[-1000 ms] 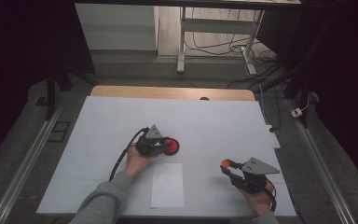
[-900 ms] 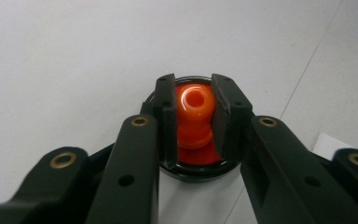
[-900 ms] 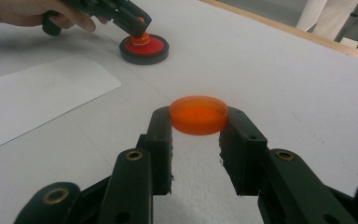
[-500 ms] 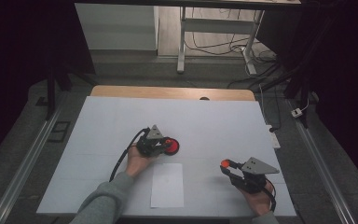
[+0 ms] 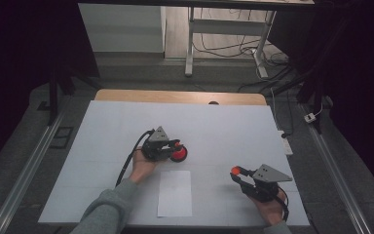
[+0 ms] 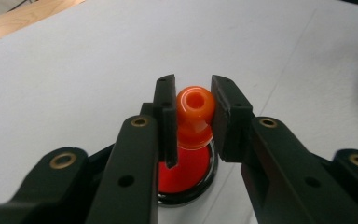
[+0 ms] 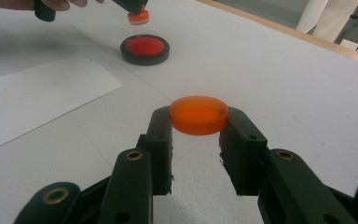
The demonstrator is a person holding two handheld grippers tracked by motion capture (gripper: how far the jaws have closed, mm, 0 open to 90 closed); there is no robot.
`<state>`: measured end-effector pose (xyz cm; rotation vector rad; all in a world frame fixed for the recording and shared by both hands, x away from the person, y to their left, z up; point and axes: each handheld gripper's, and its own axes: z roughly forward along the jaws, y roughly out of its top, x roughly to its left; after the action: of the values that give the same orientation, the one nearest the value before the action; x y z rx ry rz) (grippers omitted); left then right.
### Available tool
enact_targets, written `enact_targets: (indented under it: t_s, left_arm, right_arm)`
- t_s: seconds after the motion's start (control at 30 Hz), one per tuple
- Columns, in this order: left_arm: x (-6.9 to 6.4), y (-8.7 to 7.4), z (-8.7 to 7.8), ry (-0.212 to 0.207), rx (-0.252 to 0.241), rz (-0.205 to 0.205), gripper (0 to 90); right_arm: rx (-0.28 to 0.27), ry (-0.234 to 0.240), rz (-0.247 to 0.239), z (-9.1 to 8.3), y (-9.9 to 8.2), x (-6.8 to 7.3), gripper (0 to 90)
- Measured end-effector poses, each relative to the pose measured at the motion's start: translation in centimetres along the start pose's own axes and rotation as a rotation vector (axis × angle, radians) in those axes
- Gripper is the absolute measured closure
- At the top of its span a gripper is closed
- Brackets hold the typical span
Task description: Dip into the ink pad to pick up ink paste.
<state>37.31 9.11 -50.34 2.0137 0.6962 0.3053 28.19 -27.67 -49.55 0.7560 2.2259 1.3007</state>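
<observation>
Evidently the left gripper [image 6: 191,114] is clamping an orange stamp [image 6: 195,112] just above the ink pad [image 7: 145,49], probably for inking, while the right gripper [image 7: 199,122] is pinching its orange lid [image 7: 199,115] well aside of the ink pad

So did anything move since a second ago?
Nothing visibly changed. The left claw is still shut on the orange stamp above the red ink pad. The right claw still holds the orange lid. The white paper stayed put.
</observation>
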Motion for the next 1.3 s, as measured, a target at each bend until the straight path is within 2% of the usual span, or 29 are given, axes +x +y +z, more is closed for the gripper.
enact_targets:
  t_s: [0.27, 0.4, 0.47, 0.67, 1.03, 1.17, 1.3]
  left_arm:
    - [-0.2, 0.7, -0.9, -0.023, -0.013, -0.001, 73.0]
    - [0.0, 0.8, -1.3, -0.020, -0.022, -0.008, 73.0]
    - [0.0, 0.9, -1.6, -0.008, -0.019, 0.002, 73.0]
    - [0.0, 1.0, -2.3, -0.016, -0.032, -0.001, 73.0]
    - [-0.3, 1.3, -3.3, -0.082, -0.038, 0.013, 73.0]
    - [-0.7, 1.3, -3.4, -0.103, -0.018, 0.038, 73.0]
    - [-0.9, 1.5, -3.6, -0.123, -0.027, 0.031, 72.9]
  right_arm:
    - [0.001, 0.006, -0.001, 0.1, 0.0, 0.0, 64.7]
    - [0.000, 0.007, 0.000, 0.1, 0.0, 0.0, 64.7]
    - [0.000, 0.007, 0.000, 0.1, 0.0, -0.1, 64.7]
    - [0.003, 0.001, -0.001, 0.1, 0.0, -0.1, 64.8]
    - [-0.002, 0.006, -0.003, 0.1, -0.1, -0.1, 64.7]
    - [-0.003, 0.009, -0.003, 0.1, -0.1, -0.1, 64.7]
    - [-0.001, 0.009, -0.002, 0.1, -0.1, -0.1, 64.7]
